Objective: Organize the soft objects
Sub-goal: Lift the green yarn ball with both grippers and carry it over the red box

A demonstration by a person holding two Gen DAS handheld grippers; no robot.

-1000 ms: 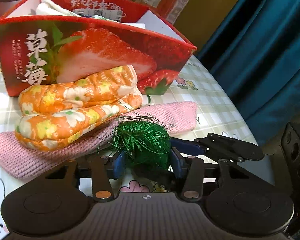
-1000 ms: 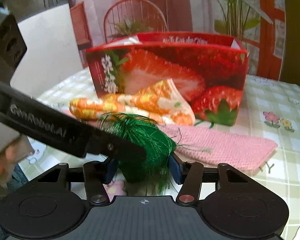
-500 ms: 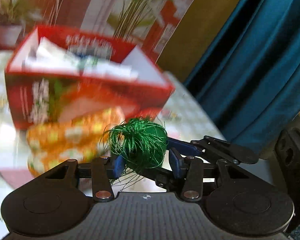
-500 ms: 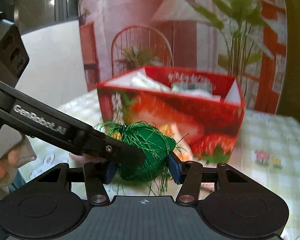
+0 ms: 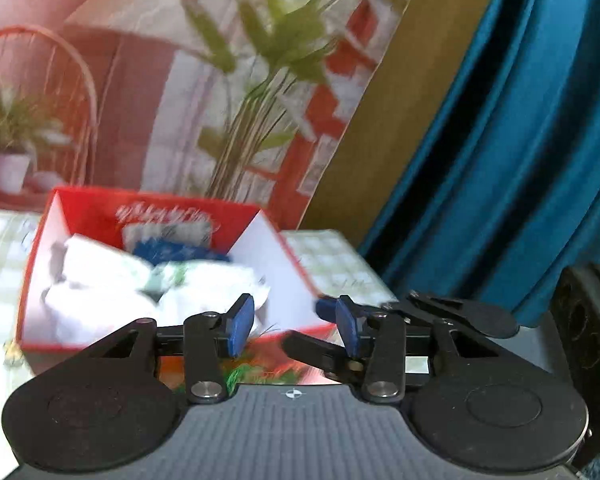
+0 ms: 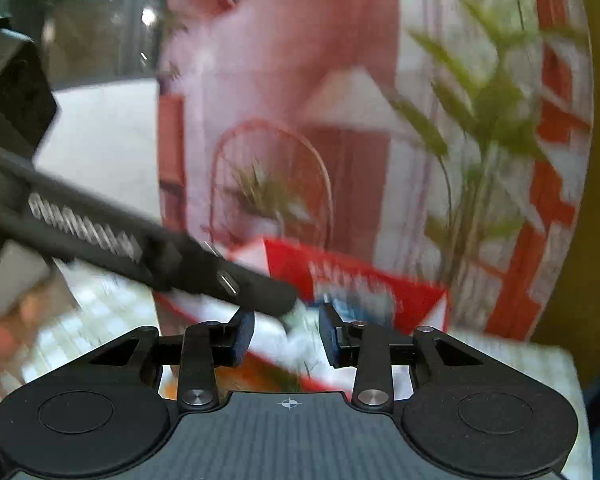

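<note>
Hand-held grippers, left [image 5: 294, 330] and right [image 6: 286, 336]: both narrowly parted, nothing between pads.
Right jaws just closing, on nothing. Held side by side above open strawberry box [image 5: 36, 264] of white soft items [image 5: 100, 280], presumably for a drop-in. Green thread bundle [image 5: 242, 376] possibly the blurred green beneath left jaws; could not tell it from box print.

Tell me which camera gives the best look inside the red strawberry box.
The left wrist view: the red strawberry box lies open there, white cloth and something blue inside. The right wrist view shows only a blurred back wall, partly hidden behind a black gripper arm.
</note>
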